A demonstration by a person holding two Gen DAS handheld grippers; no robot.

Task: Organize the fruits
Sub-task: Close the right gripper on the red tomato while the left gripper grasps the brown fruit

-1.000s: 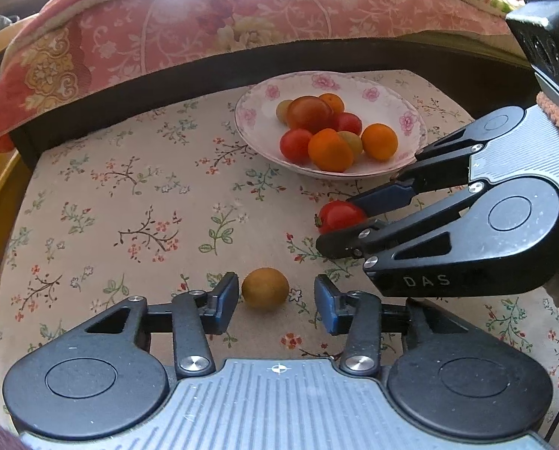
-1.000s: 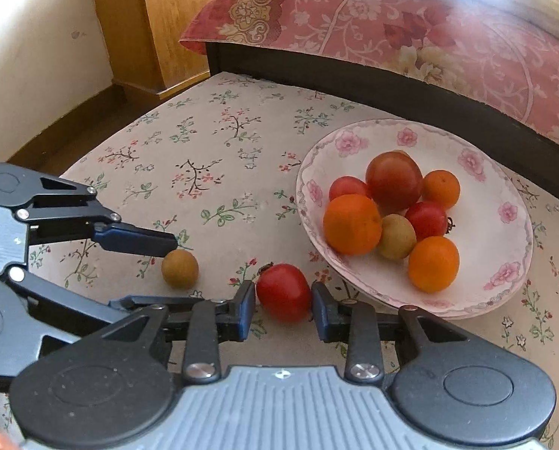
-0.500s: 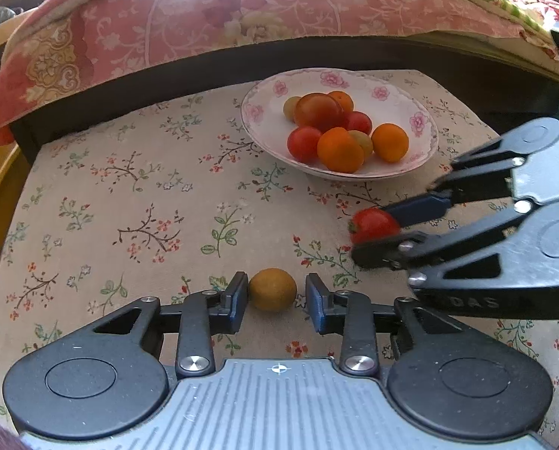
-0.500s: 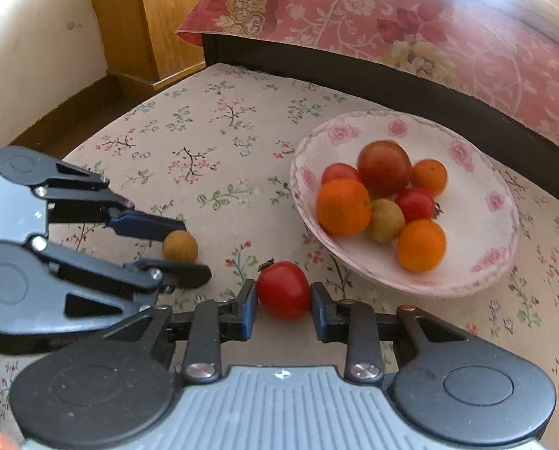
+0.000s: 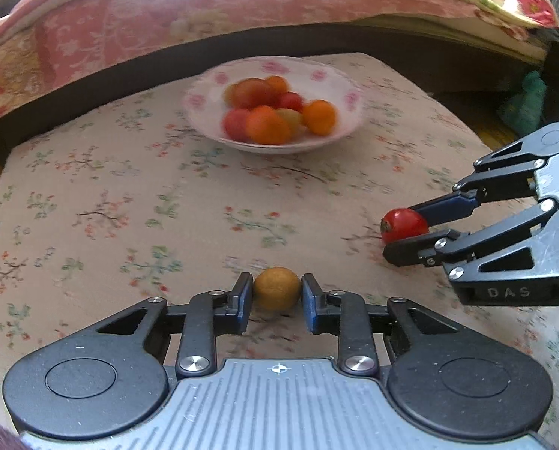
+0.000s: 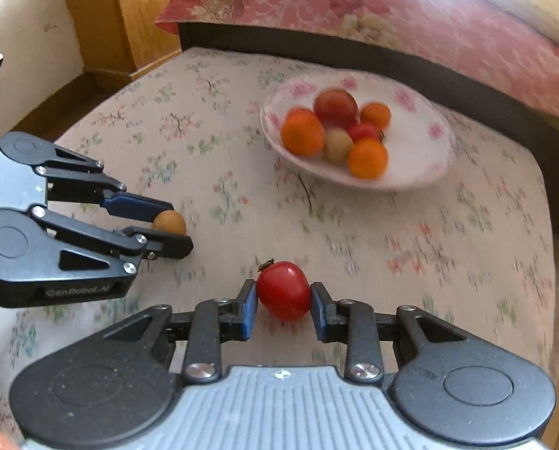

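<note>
nearly done, we judge: the far bowl holds most fruit, and the last two sit in our grip near us, left gripper clamped on the brown fruit, right gripper clamped on the red tomato, both yet to reach it.

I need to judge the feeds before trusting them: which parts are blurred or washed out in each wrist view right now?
Left wrist view: the bowl and its fruit are smeared by motion blur, with glare at top; the left gripper and brown fruit stay sharp. Right wrist view: bowl and tablecloth streak, while the right gripper and tomato are crisp.
</note>
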